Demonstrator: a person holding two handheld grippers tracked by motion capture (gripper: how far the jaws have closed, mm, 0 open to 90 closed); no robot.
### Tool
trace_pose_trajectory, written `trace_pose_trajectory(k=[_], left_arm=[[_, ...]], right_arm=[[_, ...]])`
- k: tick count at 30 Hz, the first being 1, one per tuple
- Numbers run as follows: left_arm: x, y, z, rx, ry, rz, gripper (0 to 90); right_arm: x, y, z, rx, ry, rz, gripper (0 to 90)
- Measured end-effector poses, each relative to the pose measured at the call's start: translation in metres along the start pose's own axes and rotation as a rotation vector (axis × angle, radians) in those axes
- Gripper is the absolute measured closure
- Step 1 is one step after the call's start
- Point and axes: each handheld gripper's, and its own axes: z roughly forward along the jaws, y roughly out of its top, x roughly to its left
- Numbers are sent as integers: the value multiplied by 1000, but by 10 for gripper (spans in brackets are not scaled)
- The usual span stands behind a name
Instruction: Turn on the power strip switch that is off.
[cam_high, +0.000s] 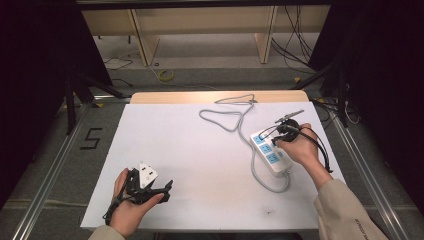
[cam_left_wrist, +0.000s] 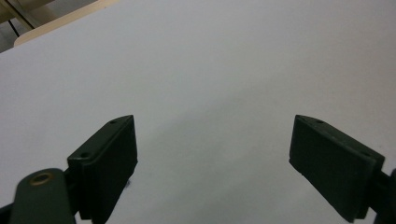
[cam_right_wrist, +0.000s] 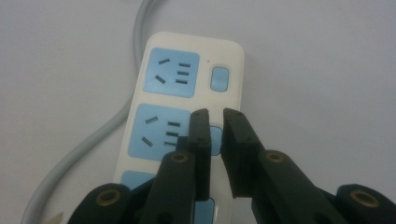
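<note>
The power strip (cam_high: 271, 154) lay near the bench's (cam_high: 200, 150) right edge, with the right gripper (cam_right_wrist: 215, 119), jaws almost together and empty, over its middle switch (cam_right_wrist: 215, 140). Pressing squarely down would likely suit. The left gripper (cam_left_wrist: 212, 140) rested near the front-left corner, jaws apart and empty.

Power strip (cam_right_wrist: 187, 107): white casing, light-blue socket panels with dark slots, light-blue switch buttons beside them, a tiny red dot near the far switch. Cord (cam_high: 227, 119): pale grey. Table (cam_high: 200, 150): plain white top, light wood edge at the far side. Both hand-held grippers black, left (cam_high: 167, 189) and right (cam_right_wrist: 215, 116), brass-coloured rivets on the right's arms. Sleeve (cam_high: 345, 210): beige.
</note>
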Motion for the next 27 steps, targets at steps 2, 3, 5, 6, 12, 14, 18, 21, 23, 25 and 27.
trace_pose_trajectory(k=[2, 3, 5, 6, 12, 14, 18, 21, 23, 25, 27], left_arm=[[0, 0, 0, 0, 0, -1, 148], [0, 0, 0, 0, 0, -3, 148], [0, 0, 0, 0, 0, -4, 148], [0, 0, 0, -1, 0, -3, 148], [0, 0, 0, 0, 1, -3, 148], [0, -1, 1, 1, 0, -3, 148], [0, -1, 1, 3, -1, -4, 148], [0, -1, 1, 5, -3, -1, 148], [0, -1, 1, 6, -3, -1, 148], [0, -1, 1, 8, -3, -1, 148], [0, -1, 1, 9, -3, -2, 148]], right_arm=[[0, 0, -3, -10, 6, 1, 800], [-1, 0, -4, -16, 7, 3, 794], [-1, -1, -7, -26, 11, 5, 778], [-2, -2, -8, -29, 12, 5, 771], [-2, -10, -14, -51, 32, 3, 717], [-2, -13, -15, -56, 38, 6, 699], [-3, -21, -18, -74, 48, 8, 676], [-2, -26, -21, -89, 48, 4, 657], [-2, -29, -23, -102, 46, -2, 635], [-1, -32, -25, -121, 53, -1, 625], [0, -34, -28, -138, 52, -5, 606]])
